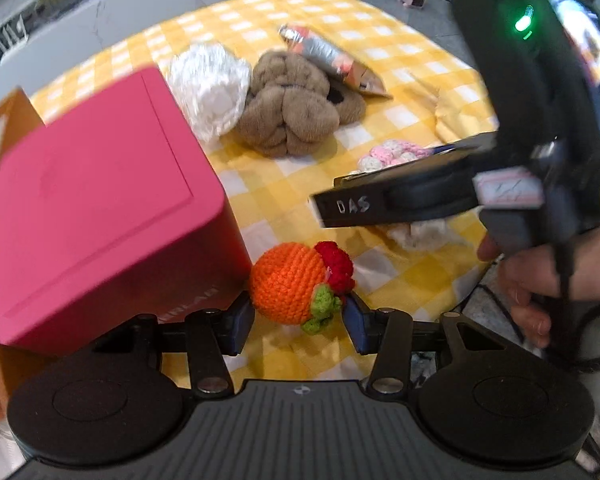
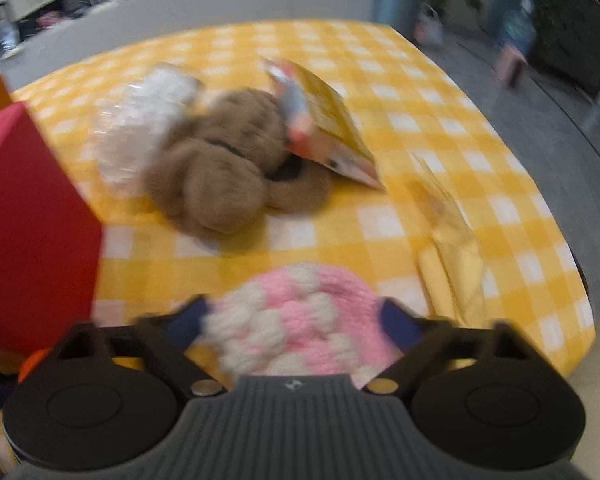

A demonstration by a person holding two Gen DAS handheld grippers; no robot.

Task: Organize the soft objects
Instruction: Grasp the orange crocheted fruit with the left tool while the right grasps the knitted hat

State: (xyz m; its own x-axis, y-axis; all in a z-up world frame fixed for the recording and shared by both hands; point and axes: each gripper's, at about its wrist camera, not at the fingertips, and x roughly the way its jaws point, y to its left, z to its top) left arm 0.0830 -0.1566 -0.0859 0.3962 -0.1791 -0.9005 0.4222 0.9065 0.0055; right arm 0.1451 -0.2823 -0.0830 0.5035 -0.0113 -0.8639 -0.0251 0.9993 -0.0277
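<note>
My left gripper (image 1: 299, 312) is shut on an orange crochet fruit (image 1: 290, 286) with a red and green top, held just above the yellow checked tablecloth (image 1: 404, 116) beside a pink box (image 1: 96, 208). My right gripper (image 2: 296, 320) is shut on a pink and white crochet piece (image 2: 300, 320); the gripper also shows in the left wrist view (image 1: 404, 196) at the right, over the same piece (image 1: 392, 154). A brown plush toy (image 1: 292, 108) (image 2: 224, 160) and a white fluffy bundle (image 1: 210, 82) (image 2: 140, 128) lie at the table's middle.
A foil snack packet (image 1: 332, 58) (image 2: 324, 124) leans on the plush. A yellow cloth (image 2: 452, 264) lies at the right. The pink box (image 2: 28, 232) stands at the left, with an orange box (image 1: 12, 120) behind it. The table's edge falls off at the right.
</note>
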